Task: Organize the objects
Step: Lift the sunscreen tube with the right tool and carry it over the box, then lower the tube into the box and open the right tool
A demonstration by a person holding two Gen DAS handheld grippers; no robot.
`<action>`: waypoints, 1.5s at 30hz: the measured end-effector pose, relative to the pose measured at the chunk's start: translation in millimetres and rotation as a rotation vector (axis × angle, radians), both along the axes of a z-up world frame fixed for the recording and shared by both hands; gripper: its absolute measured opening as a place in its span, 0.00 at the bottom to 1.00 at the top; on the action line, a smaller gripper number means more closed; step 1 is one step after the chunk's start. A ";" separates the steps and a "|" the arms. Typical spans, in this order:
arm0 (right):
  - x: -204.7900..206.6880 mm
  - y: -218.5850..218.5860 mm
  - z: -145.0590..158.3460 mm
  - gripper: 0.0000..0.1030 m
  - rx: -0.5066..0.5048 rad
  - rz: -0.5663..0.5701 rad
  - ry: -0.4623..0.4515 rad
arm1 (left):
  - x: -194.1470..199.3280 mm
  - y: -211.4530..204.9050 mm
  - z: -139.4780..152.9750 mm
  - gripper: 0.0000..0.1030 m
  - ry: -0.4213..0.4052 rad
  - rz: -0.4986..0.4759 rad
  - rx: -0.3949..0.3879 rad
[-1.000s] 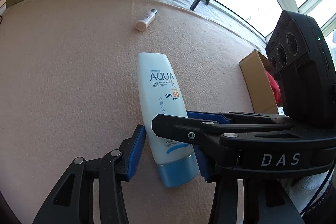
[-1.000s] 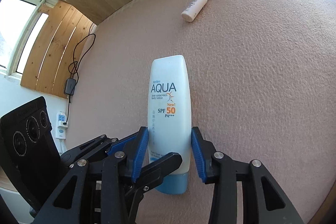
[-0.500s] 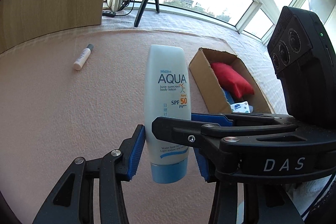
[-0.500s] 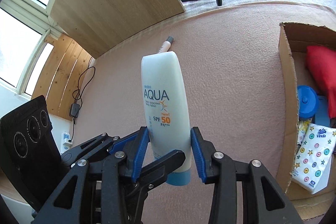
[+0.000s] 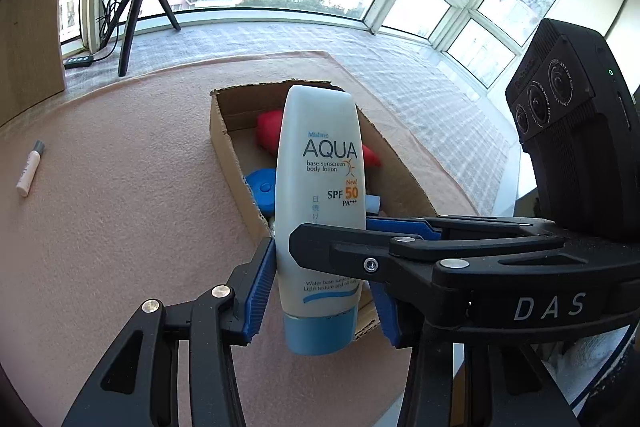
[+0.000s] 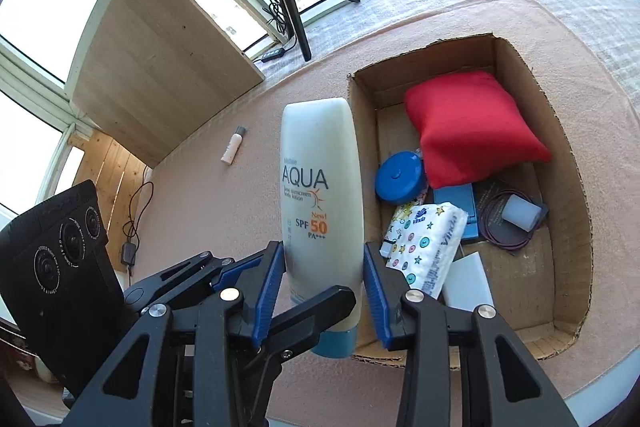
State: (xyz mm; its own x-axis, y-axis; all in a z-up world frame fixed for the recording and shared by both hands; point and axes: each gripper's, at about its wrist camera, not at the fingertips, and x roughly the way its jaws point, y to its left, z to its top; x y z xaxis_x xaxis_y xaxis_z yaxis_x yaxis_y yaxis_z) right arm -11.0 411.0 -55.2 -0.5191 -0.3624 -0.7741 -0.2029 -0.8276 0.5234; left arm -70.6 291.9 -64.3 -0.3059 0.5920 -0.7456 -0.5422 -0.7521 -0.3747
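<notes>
The sunscreen bottle [image 6: 322, 211] has come up off the counter [image 6: 224, 203] beside the cardboard box [image 6: 568, 187]. Both the right tongs [image 6: 324, 291] and left tongs [image 5: 324, 287] are clamped on it, frame centre.

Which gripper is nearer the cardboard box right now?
Right. The right gripper is beside the cardboard box; the left gripper reaches in from the far side of the sunscreen bottle.

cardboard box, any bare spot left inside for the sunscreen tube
Cardboard box: bare floor along the near wall, right of the white block, below the purple cord. Crowded elsewhere: red cushion at the far end, blue round case and tissue pack mid-left.
</notes>
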 end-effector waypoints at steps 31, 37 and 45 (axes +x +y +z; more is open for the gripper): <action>15.5 71.2 0.6 0.54 0.071 -0.149 0.018 | -5.0 78.5 -3.8 0.62 0.047 -0.068 -0.079; 11.9 60.5 3.6 0.54 0.086 -0.153 0.024 | -5.9 61.2 -1.0 0.62 0.052 -0.039 -0.084; 3.6 31.0 12.9 0.54 0.113 -0.114 0.048 | -9.7 11.2 0.6 0.62 0.044 0.046 -0.091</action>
